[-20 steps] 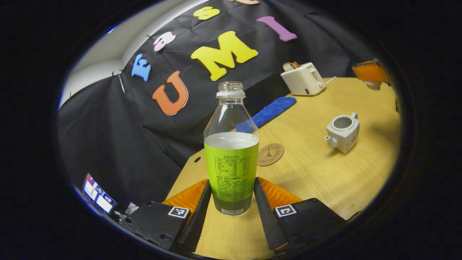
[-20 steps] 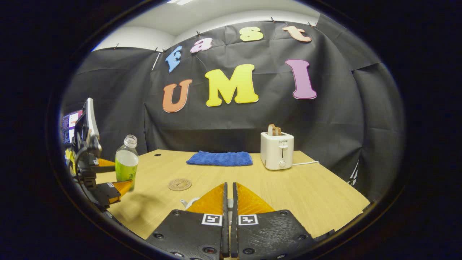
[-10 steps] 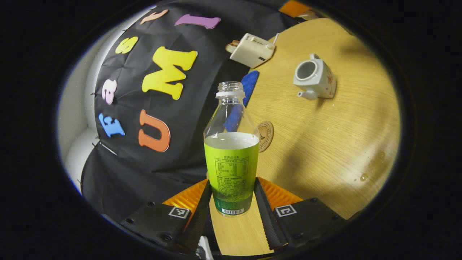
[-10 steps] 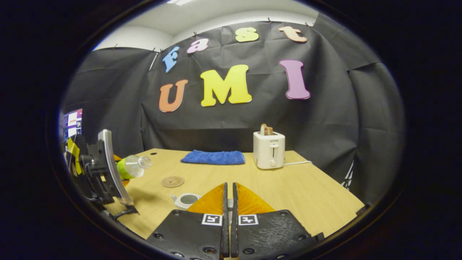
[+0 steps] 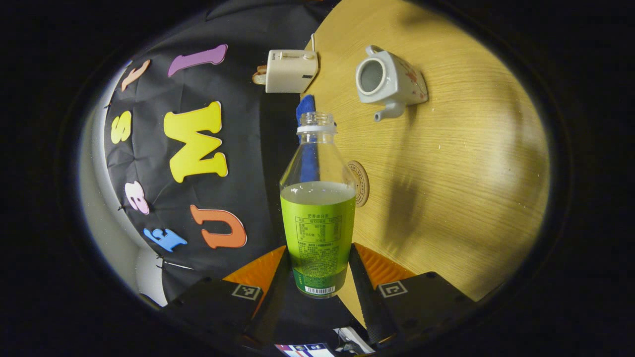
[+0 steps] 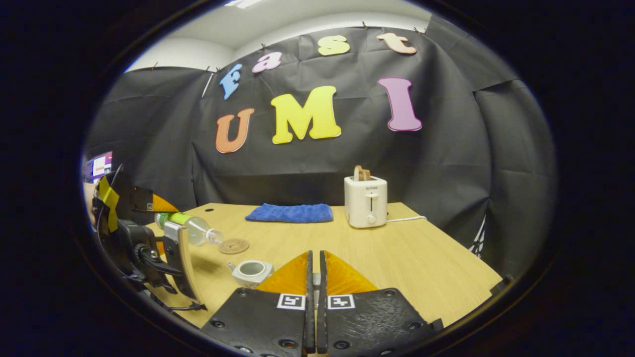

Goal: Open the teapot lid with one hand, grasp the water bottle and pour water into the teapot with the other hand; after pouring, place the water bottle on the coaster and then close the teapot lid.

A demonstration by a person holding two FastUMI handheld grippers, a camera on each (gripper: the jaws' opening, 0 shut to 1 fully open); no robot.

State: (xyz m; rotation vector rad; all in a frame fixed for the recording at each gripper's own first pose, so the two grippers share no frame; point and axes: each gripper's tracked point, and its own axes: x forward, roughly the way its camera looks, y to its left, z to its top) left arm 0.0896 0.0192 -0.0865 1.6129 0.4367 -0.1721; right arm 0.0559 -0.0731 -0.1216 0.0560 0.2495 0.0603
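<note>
The left hand-held gripper (image 5: 317,270) clamps the clear, green-labelled plastic water bottle (image 5: 318,208), tipped sideways above the wood-grain counter (image 5: 461,163) near the open, squarish ceramic teapot (image 5: 389,82). Beside the teapot lies the round coaster (image 6: 233,245). The right hand-held gripper (image 6: 313,277) is clenched; whether it pinches anything, I cannot tell.
</note>
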